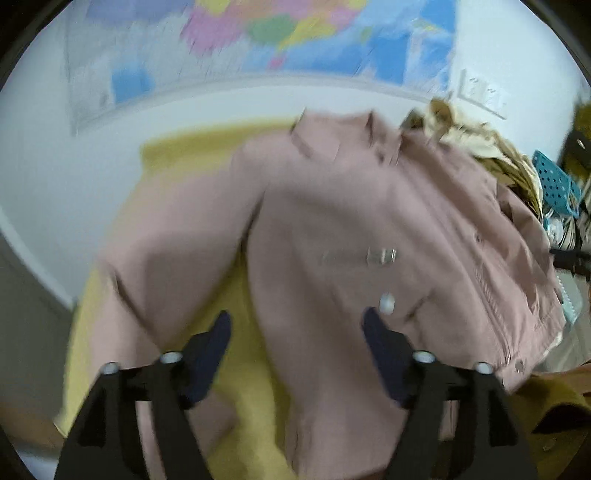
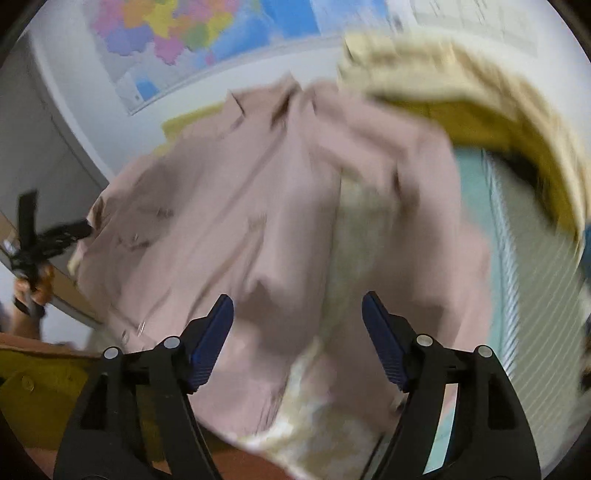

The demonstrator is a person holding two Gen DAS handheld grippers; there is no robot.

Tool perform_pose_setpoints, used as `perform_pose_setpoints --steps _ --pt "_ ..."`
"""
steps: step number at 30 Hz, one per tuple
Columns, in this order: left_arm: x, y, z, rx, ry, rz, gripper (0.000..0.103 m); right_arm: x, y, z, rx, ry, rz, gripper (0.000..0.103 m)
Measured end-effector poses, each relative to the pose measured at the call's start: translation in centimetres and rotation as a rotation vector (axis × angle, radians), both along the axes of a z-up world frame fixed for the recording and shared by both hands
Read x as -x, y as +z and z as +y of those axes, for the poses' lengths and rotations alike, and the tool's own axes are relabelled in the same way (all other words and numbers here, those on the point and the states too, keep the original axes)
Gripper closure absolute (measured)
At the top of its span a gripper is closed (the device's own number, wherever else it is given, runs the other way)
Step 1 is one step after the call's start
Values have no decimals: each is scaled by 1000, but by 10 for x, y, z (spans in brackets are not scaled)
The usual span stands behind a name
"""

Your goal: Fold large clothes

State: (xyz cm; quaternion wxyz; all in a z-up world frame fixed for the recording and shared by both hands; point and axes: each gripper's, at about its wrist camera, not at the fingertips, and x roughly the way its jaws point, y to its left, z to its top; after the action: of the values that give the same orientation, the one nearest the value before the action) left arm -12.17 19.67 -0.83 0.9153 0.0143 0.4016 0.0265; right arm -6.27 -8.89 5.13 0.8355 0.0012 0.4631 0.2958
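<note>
A dusty-pink jacket (image 1: 351,221) lies spread on a yellow cloth (image 1: 177,155), one sleeve running toward the lower left and its zip edge on the right. My left gripper (image 1: 295,319) hovers over the jacket's lower part, jaws wide apart with nothing pinched between them. In the right wrist view the same jacket (image 2: 229,206) shows a cream lining (image 2: 354,229) along its turned-over front. My right gripper (image 2: 297,304) stands open above it, its pads off the fabric. The left gripper (image 2: 51,236) appears at the far left of that view, held by a hand (image 2: 29,291).
A coloured map (image 1: 280,33) hangs on the white wall behind. A beige garment (image 2: 461,70) and a mustard one (image 2: 40,398) lie beside the jacket. At the right are a teal perforated basket (image 1: 554,177) and a pale teal striped cloth (image 2: 517,236).
</note>
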Motion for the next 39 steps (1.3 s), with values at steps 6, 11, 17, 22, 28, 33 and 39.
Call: perform_pose_setpoints --steps 6,11,17,22,28,33,39 --pt "-77 11 -39 -43 -114 -40 29 -60 27 77 73 109 -173 33" --pt "-172 2 -48 -63 -97 -19 29 -139 24 141 64 169 -131 44" --pt "-287 7 -26 -79 40 5 29 -223 8 195 85 113 -69 44" --pt "-363 -14 -16 -112 110 109 29 -271 -16 209 66 52 37 44" --pt "-396 -40 -13 -98 108 180 95 -299 -32 213 56 25 94 70" --pt "-386 -9 -6 -86 110 56 101 -309 -22 204 -20 27 85 100" --pt "-380 33 10 -44 133 -71 101 -318 13 178 -247 -32 -4 101"
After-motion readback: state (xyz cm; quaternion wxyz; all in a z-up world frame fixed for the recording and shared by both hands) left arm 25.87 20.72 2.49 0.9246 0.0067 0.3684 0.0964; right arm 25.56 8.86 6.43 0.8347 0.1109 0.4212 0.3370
